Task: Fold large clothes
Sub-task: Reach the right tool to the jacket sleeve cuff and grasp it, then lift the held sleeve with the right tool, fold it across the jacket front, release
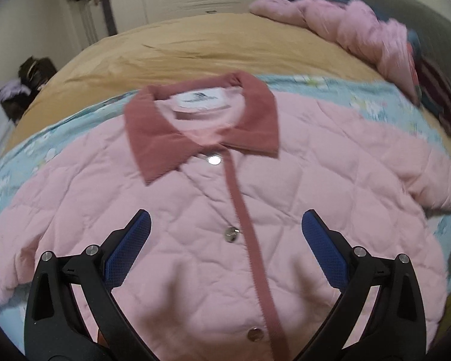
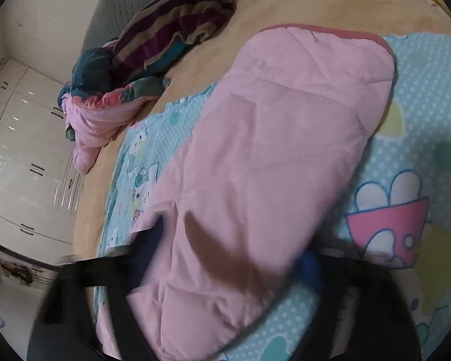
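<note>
Jaws of the right gripper (image 2: 228,258) straddle the pink jacket's sleeve (image 2: 273,138).

between the spread jaws of the left gripper (image 1: 225,252) lies only the flat front of the pink jacket (image 1: 213,210), nothing standing in the way. beyond the jaws, past the collar (image 1: 195,126), bare tan bedding (image 1: 195,45) gives open room. the heap of clothes (image 1: 360,33) blocks the far right. a sleeve (image 2: 270,150) fills the right gripper's (image 2: 225,258) jaws; blue sheet (image 2: 421,96) on their right is free.
</note>
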`<state>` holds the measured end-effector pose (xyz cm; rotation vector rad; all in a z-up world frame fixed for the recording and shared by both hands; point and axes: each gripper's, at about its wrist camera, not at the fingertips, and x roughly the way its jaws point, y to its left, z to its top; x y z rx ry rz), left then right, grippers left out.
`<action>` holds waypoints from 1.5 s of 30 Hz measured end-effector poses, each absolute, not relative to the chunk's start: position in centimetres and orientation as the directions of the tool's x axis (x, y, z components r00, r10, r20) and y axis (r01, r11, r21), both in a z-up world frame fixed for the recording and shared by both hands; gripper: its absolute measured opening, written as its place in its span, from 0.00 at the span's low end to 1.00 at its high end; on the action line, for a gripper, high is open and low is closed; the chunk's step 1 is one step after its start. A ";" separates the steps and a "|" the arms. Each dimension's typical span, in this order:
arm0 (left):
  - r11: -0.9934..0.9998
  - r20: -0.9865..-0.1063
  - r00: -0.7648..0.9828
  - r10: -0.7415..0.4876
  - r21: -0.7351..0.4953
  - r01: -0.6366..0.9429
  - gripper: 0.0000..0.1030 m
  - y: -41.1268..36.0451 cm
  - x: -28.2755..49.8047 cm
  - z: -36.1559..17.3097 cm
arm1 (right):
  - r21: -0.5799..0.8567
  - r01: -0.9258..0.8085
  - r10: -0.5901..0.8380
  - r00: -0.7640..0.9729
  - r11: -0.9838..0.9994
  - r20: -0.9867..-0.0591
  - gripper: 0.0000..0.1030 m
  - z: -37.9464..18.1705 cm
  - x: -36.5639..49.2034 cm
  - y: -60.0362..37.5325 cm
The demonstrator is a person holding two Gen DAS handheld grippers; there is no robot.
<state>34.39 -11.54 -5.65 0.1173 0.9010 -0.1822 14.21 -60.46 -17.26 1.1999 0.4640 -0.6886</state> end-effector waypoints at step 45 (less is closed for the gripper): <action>0.964 -0.656 0.740 -0.150 -0.264 -0.039 0.91 4.2 28.9 3.7 | 0.417 -0.114 0.271 0.901 0.902 -0.340 0.15 3.1 24.3 -27.6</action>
